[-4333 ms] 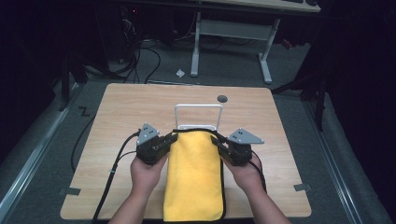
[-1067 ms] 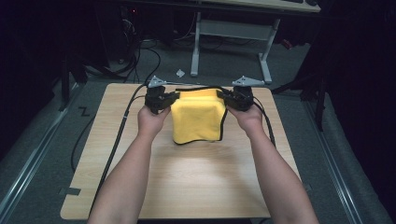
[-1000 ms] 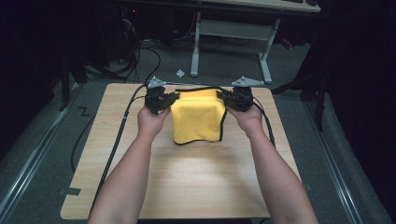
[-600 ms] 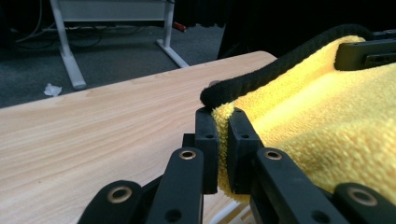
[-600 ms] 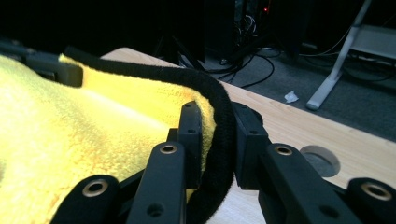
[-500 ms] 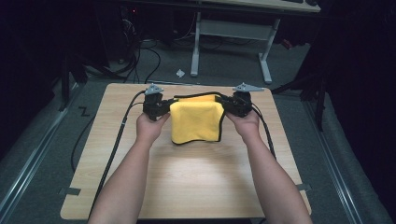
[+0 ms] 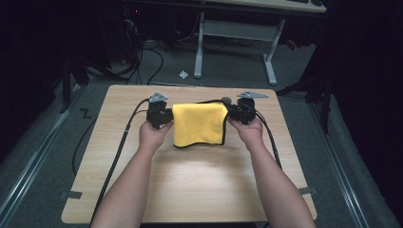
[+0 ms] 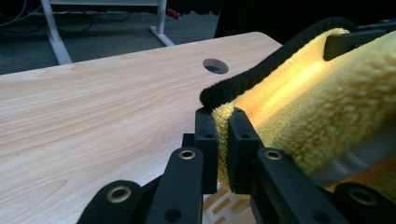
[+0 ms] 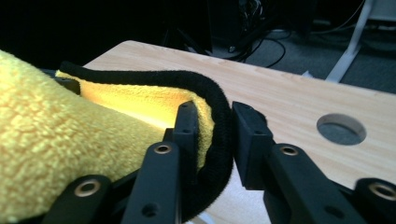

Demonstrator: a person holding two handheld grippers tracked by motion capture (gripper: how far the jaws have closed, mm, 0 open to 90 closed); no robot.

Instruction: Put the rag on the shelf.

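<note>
While both my hands hold the yellow towel [image 7: 198,124] stretched between them over the far half of the wooden table [image 7: 190,180], my left gripper [image 8: 219,140] pinches its corner tight between the pads. My right gripper [image 9: 214,135] has just been opening: its jaws stand slightly apart, the towel's black-edged corner lying loosely between them against one pad.

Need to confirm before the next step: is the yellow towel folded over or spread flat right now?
Folded over: the yellow towel hangs doubled across a rack, and the left gripper view shows two layers above the table.
</note>
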